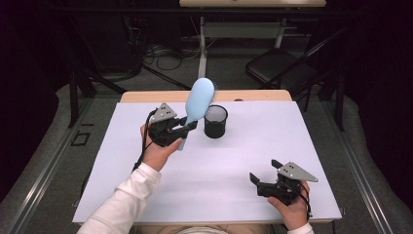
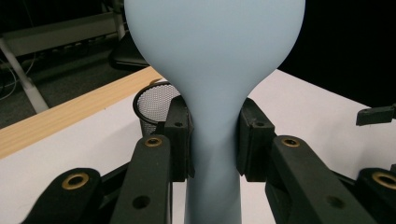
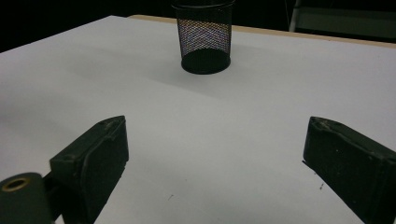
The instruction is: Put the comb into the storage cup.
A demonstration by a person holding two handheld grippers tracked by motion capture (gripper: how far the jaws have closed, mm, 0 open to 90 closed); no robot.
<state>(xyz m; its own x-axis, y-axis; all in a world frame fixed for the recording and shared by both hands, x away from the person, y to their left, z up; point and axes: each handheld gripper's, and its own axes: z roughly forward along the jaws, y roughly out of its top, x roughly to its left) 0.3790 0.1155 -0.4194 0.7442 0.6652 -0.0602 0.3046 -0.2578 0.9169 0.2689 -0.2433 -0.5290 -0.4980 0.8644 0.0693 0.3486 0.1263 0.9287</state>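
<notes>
**Blue brush held up by the cup**

Left gripper (image 1: pixel 187 128) squeezing the neck of the blue hairbrush (image 1: pixel 198 103), raised just beside the black mesh cup (image 1: pixel 215 121). Brush top cut off close up; cup partly hidden behind. Right gripper (image 1: pixel 265 175) wide, holding nothing, low over the white table (image 1: pixel 243 151).

In the left gripper view we lose the top of the pale blue plastic hairbrush (image 2: pixel 215 70) past the upper edge, while its neck hides most of the black wire-mesh cup (image 2: pixel 156 105), and its bristles are too small to make out from above.
</notes>
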